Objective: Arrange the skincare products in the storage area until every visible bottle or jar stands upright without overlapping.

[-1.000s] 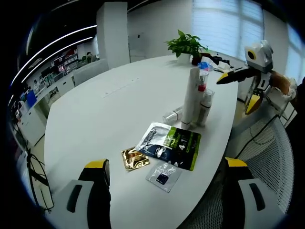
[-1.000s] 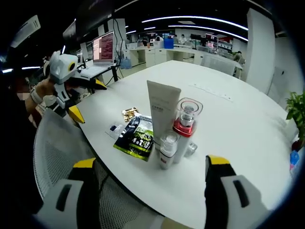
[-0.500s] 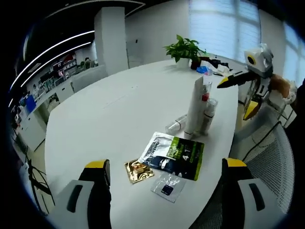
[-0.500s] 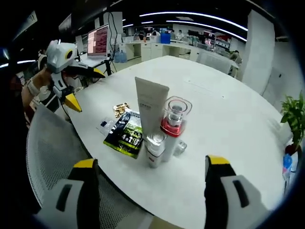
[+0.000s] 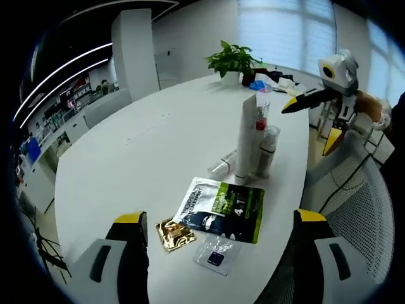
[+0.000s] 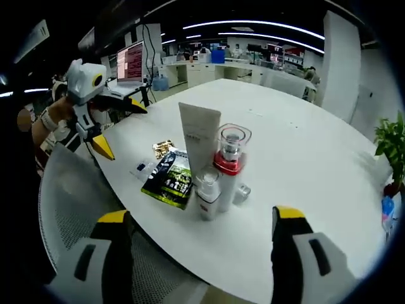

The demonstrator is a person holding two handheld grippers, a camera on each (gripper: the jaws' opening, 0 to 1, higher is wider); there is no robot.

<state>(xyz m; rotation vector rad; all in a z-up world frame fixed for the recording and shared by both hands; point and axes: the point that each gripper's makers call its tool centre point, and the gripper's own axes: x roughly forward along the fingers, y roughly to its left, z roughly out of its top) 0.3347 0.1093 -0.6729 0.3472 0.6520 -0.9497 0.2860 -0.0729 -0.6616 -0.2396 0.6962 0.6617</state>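
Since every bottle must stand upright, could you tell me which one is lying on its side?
The small clear bottle lying on the table beside the tall white tube; the others stand.

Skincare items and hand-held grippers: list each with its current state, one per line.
White tube: upright.
Red-collared pump bottle: upright, clear cap on.
Small white bottle: upright.
Small clear bottle: lying on its side.
Green-black sachet: lying flat.
Gold sachet: flat.
Clear packet: flat.
Left hand-held gripper: open, empty.
Right hand-held gripper: open, empty.

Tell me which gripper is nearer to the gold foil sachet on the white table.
The left gripper: the gold foil sachet lies just ahead of its open fingers. The right gripper is further, beyond the bottles.
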